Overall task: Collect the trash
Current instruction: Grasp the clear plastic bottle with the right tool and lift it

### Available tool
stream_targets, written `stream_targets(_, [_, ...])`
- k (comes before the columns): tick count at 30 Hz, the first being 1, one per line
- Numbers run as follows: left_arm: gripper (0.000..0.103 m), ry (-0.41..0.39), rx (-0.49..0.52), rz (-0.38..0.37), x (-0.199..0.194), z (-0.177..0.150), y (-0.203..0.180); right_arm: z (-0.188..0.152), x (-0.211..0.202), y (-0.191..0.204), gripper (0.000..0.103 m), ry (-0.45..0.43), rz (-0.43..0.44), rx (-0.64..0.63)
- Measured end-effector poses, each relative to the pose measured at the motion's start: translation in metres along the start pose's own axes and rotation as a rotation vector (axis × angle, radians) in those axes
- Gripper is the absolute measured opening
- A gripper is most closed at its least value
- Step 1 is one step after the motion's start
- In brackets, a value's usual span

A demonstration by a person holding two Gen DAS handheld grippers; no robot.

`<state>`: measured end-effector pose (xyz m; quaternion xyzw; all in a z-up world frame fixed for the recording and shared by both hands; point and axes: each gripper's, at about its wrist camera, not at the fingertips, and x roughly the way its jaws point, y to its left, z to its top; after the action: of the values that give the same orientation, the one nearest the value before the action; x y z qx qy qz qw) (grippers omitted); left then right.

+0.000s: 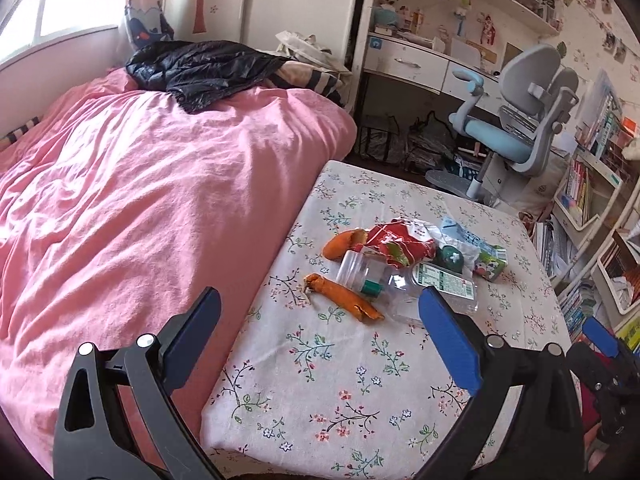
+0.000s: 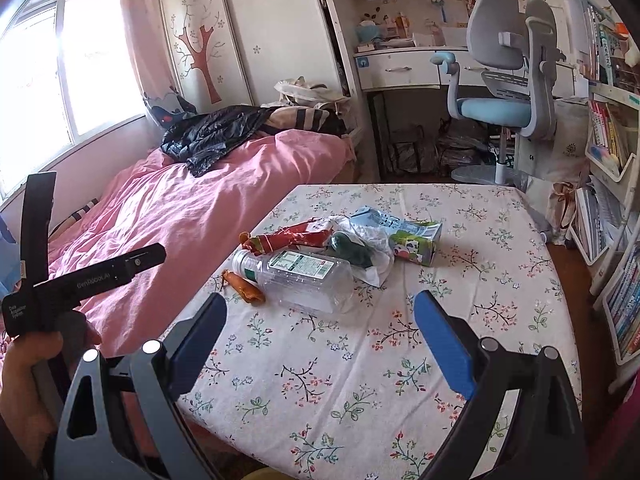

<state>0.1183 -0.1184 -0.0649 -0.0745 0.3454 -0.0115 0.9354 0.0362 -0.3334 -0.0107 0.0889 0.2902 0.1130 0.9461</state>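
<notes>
Both claws hang spread wide and empty over the near end of the bench [image 2: 500,216], which wears a flowered cloth: the left claw [image 1: 320,320] toward the bed side, the right claw [image 2: 320,324] beside it. The trash sits heaped in the middle of the bench, well clear of either one. A clear plastic bottle [image 2: 308,276] lies on its side nearest, an orange peel [image 2: 246,286] just beside its cap end, and a crumpled red wrapper [image 2: 292,236] touches it from behind. A green and white carton [image 2: 416,242] lies at the far side, partly under a crumpled clear bag [image 2: 372,236], with something dark green tucked in the bag that I cannot make out. The bottle's label is too small to read. A pink bed [image 2: 208,204] presses against the bench's left edge, a black jacket [image 2: 212,132] on it. The left handle [image 2: 96,276] reads "GenRobot.AI". A grey and blue chair [image 2: 504,80] stands beyond.
</notes>
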Motion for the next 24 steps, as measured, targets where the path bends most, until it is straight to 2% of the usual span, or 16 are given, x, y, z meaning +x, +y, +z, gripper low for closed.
stream_targets(5, [0.095,0.033,-0.068,0.014,0.009,0.002,0.017,-0.001,0.004,-0.002,0.091,0.020,0.006,0.004])
stream_targets(12, [0.095,0.072,-0.089,0.036,0.023,0.000,0.026,-0.001,0.014,0.002,0.091,0.060,0.016,-0.020])
stream_targets(14, [0.095,0.102,-0.085,0.049,0.033,0.002,0.028,0.000,0.026,0.008,0.091,0.091,0.018,-0.066])
stream_targets(17, [0.095,0.096,-0.079,0.073,0.041,0.008,0.033,0.004,0.045,0.020,0.091,0.115,0.016,-0.180])
stream_targets(20, [0.095,0.106,-0.122,0.079,0.049,0.014,0.044,0.012,0.069,0.027,0.091,0.121,0.066,-0.233])
stream_targets(24, [0.095,0.114,-0.154,0.080,0.052,0.020,0.053,0.023,0.112,0.042,0.091,0.179,0.130,-0.330])
